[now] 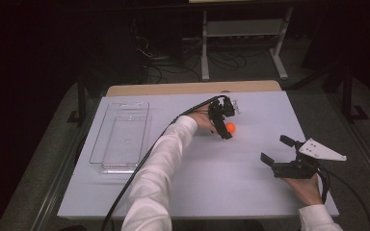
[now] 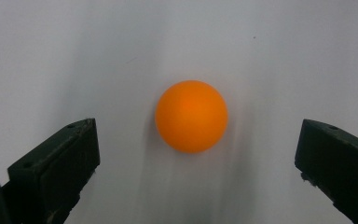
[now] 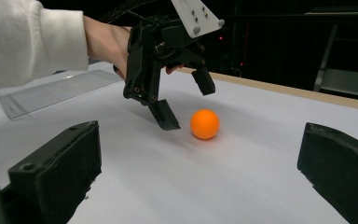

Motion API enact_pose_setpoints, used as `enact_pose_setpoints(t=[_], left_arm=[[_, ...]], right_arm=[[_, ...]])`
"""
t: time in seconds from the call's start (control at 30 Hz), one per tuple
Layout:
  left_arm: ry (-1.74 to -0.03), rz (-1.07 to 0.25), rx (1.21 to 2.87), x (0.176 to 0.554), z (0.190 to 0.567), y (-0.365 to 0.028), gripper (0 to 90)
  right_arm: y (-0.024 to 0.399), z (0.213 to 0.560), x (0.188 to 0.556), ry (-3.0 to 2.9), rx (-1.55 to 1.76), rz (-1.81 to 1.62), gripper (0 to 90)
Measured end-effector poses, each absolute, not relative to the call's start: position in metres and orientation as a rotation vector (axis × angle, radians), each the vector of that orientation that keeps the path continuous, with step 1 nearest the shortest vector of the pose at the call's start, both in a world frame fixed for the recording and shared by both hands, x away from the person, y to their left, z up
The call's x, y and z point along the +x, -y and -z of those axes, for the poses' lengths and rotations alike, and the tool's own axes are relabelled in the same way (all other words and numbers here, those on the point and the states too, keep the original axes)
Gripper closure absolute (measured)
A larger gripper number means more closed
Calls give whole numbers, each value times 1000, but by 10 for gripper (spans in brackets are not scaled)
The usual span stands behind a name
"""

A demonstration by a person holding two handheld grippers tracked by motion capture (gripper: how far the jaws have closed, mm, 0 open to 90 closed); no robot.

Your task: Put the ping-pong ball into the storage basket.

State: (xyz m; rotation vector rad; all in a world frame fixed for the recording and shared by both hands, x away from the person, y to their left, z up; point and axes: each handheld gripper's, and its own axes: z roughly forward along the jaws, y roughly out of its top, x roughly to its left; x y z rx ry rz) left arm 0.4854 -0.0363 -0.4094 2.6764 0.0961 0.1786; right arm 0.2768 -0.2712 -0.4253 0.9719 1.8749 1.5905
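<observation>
High view looks down over the table (image 1: pixel 250 192); both gripper views sit low, sharing the orange ball (image 2: pixel 191 116).

Left black two-jaw gripper (image 1: pixel 225 126) extended far forward on a white-sleeved left arm (image 1: pixel 161 168), tilted downward, jaws spread wide, tips close to the surface without touching anything. Right black two-jaw gripper (image 1: pixel 277 150) held low at the near right in a bare right hand (image 1: pixel 304 185), grey three-cornered plate on top, jaws wide apart, gripping nothing.
</observation>
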Motion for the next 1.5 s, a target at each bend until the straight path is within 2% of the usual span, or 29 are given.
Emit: enact_pose_setpoints(t=[0.77, 0.9, 1.1, 1.5], left_arm=[[-103, -173, 2673, 490, 423, 42, 4], [-90, -187, 2664, 489, 420, 44, 54], [-96, -180, 2676, 489, 421, 47, 81], [-111, -178, 2695, 492, 420, 47, 255]], right_arm=[[271, 426, 276, -1882, 969, -1596, 0], [271, 426, 276, -1883, 969, -1596, 0], [272, 426, 276, -1881, 968, -1596, 0], [272, 426, 276, -1881, 968, -1595, 0]])
